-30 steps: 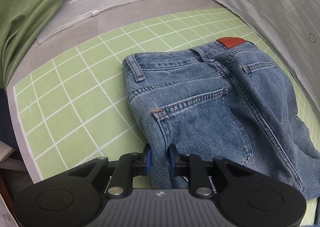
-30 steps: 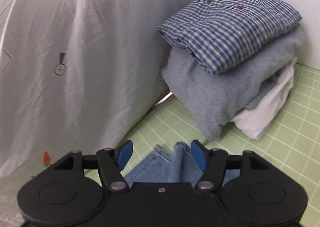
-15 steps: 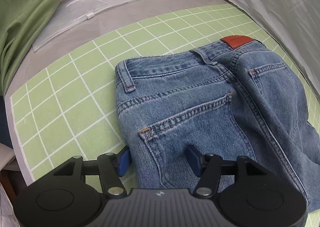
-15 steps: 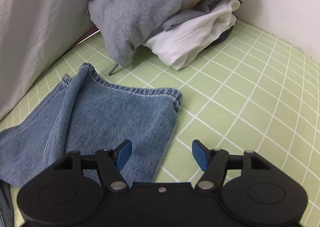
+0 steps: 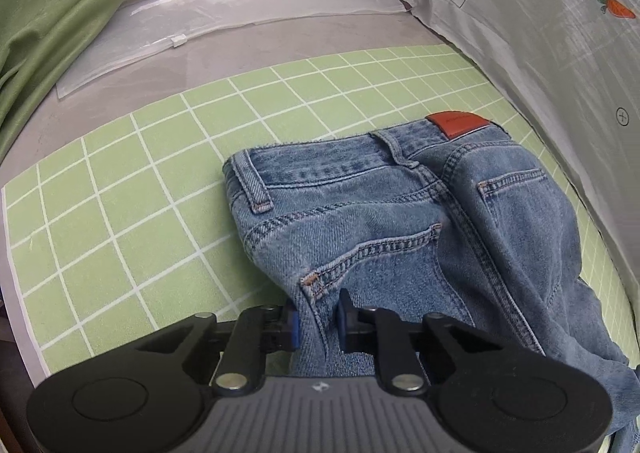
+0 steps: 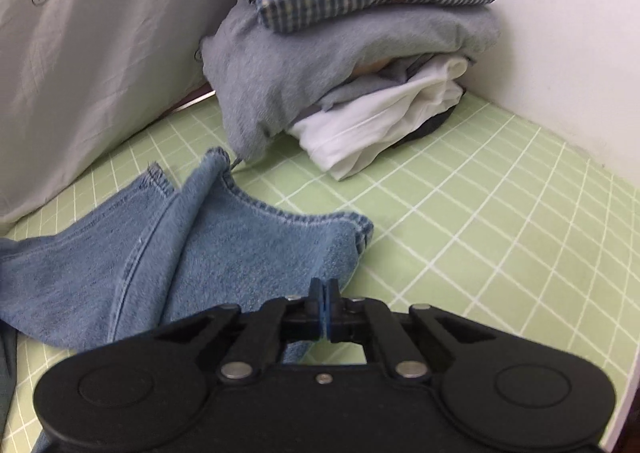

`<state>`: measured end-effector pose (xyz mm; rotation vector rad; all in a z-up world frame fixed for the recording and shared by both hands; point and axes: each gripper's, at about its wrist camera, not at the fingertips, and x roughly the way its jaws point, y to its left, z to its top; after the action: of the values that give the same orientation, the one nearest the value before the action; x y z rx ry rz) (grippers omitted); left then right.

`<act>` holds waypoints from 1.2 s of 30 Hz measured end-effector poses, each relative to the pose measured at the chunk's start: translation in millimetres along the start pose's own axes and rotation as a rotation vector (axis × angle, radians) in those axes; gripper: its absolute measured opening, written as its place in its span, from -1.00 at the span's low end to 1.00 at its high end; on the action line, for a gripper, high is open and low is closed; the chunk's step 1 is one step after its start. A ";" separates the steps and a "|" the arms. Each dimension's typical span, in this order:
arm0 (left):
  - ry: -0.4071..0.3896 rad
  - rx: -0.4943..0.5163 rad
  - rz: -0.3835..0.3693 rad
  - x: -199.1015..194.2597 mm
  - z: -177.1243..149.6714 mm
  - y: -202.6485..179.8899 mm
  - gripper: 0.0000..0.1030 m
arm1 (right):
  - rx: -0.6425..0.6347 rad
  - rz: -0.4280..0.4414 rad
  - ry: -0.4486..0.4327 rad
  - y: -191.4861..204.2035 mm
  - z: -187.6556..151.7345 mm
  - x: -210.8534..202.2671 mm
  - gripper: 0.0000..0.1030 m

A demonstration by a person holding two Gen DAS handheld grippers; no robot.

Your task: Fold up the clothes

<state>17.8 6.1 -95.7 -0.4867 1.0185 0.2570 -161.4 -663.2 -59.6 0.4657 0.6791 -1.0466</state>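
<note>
Blue jeans lie back side up on the green grid mat, with a red-brown waist patch at the far end. My left gripper is shut on a bunched fold of denim at the jeans' near side seam, below the back pocket. In the right wrist view the jeans' leg ends lie on the mat with their hems away from me. My right gripper is shut on the near edge of one leg, its pads pressed together.
A stack of folded clothes, with a checked shirt on top, stands in the corner by the white wall. A grey carrot-print sheet hangs along the mat's edge. Clear plastic bags and green cloth lie beyond the mat.
Both grippers were open half a second ago and have now closed on the jeans. The left one pinches the side seam and the right one pinches the leg edge.
</note>
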 end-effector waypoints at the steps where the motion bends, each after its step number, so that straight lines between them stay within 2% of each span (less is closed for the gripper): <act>1: -0.010 0.015 -0.005 -4.4 0.2 -2.3 -0.71 | -0.013 -0.030 -0.043 -8.2 3.7 -14.5 -0.99; 4: -0.037 0.045 -0.030 -19.1 1.1 -6.2 -0.72 | -0.067 -0.117 -0.168 -36.8 17.2 -56.4 -0.99; 7: -0.040 0.057 -0.042 -26.2 -0.8 -3.0 -0.71 | -0.071 -0.101 -0.128 -66.9 24.8 -64.9 -0.99; 9: -0.023 0.050 -0.037 -22.1 -4.4 -1.5 -0.70 | -0.052 -0.060 -0.069 -75.5 18.0 -57.9 -0.83; 10: -0.013 0.040 -0.036 -20.0 -6.5 -1.1 -0.70 | -0.052 -0.040 -0.036 -74.9 11.9 -53.4 -0.70; 12: -0.004 0.037 -0.038 -21.0 -11.5 -0.8 -0.69 | -0.049 0.005 0.001 -66.0 -3.0 -46.2 -0.03; 13: -0.003 0.038 -0.039 -22.1 -14.0 -0.6 -0.69 | -0.048 0.028 0.016 -60.7 -10.7 -42.5 0.09; 15: -0.003 0.049 -0.040 -24.7 -17.0 -2.4 -0.67 | -0.046 0.064 0.045 -48.6 -21.8 -32.6 0.62; 16: -0.002 0.052 -0.038 -25.4 -17.6 -3.3 -0.67 | -0.048 0.083 0.058 -42.4 -25.0 -27.1 0.75; 17: 0.000 0.053 -0.034 -25.6 -17.7 -4.2 -0.66 | -0.050 0.102 0.071 -36.3 -28.3 -21.6 1.00; 24: 0.003 0.038 0.004 -21.4 -19.0 -10.2 -0.63 | -0.013 0.215 0.121 -6.2 -33.3 17.4 1.00; 27: 0.003 0.017 0.020 -19.0 -20.1 -11.4 -0.61 | 0.023 0.229 0.167 -0.2 -26.4 39.1 1.00; 29: 0.003 0.003 0.031 -17.4 -20.8 -12.2 -0.60 | 0.044 0.201 0.208 4.9 -21.7 51.3 0.99; 31: 0.002 -0.012 0.042 -15.8 -21.5 -12.9 -0.60 | 0.043 0.172 0.211 10.3 -17.3 55.8 0.84; 32: 0.002 -0.019 0.048 -15.0 -21.8 -13.3 -0.60 | 0.036 0.176 0.209 12.6 -14.8 56.2 0.65; 33: 0.001 -0.019 0.052 -14.7 -22.1 -14.0 -0.60 | 0.026 0.185 0.205 14.1 -12.6 56.2 0.33; 34: -0.001 -0.011 0.053 -15.0 -22.3 -15.1 -0.60 | 0.014 0.195 0.203 15.1 -11.0 55.8 0.14; 35: -0.003 -0.003 0.055 -15.3 -22.5 -16.1 -0.61 | 0.009 0.211 0.199 13.7 -9.7 53.9 -0.33; 36: -0.005 0.005 0.057 -15.6 -22.7 -17.2 -0.63 | 0.017 0.233 0.188 10.0 -8.7 50.2 -0.70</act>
<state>0.1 -19.9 -87.4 -0.4526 1.0293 0.3063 -138.3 -684.8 -100.8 0.6475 0.7624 -0.7954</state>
